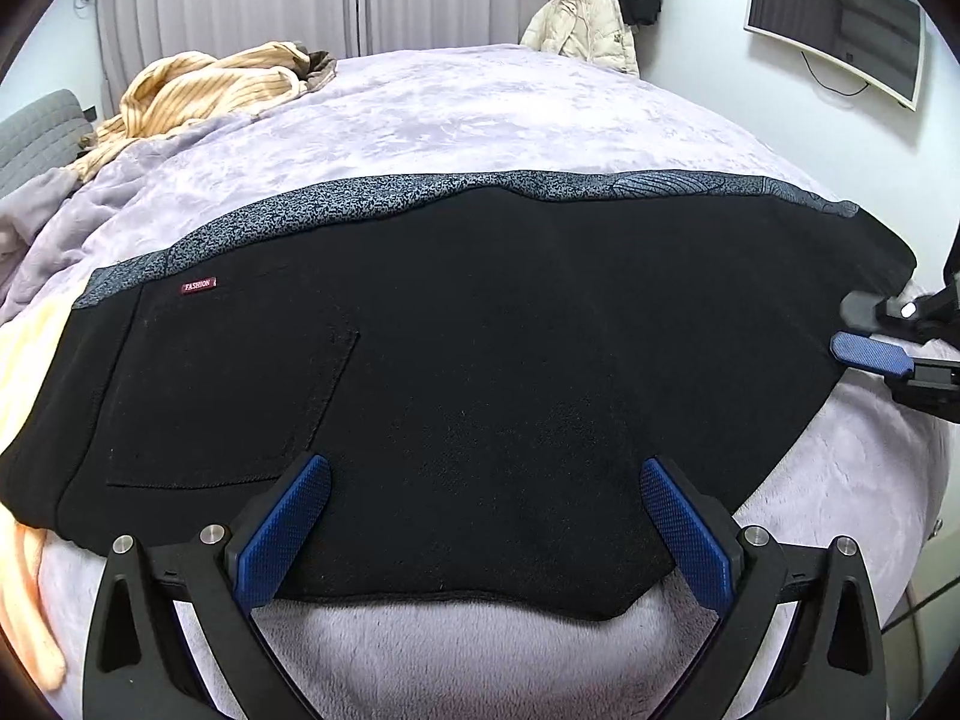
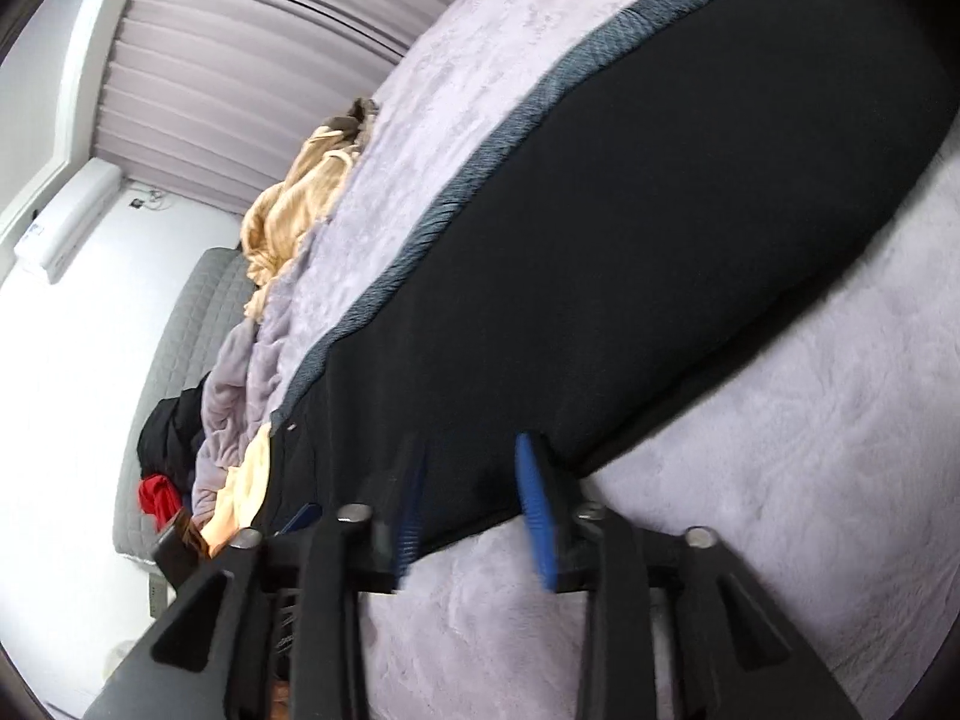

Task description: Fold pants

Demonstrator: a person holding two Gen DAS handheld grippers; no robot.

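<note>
Black pants (image 1: 480, 348) with a grey patterned inner layer along the far edge lie flat across a lilac bed; a red "FASHION" label (image 1: 198, 285) and a back pocket show at the left. My left gripper (image 1: 485, 516) is open, its blue pads over the pants' near edge, holding nothing. My right gripper (image 1: 864, 330) shows at the pants' right end, jaws apart. In the right wrist view the right gripper (image 2: 474, 504) is open over the edge of the pants (image 2: 600, 252), blurred.
The lilac plush bed cover (image 1: 480, 114) surrounds the pants. A yellow striped garment (image 1: 204, 90) lies at the far left of the bed. Jackets (image 1: 588, 24) hang on the far wall, a monitor (image 1: 840, 24) is at right. A grey chair (image 2: 180, 372) holds clothes.
</note>
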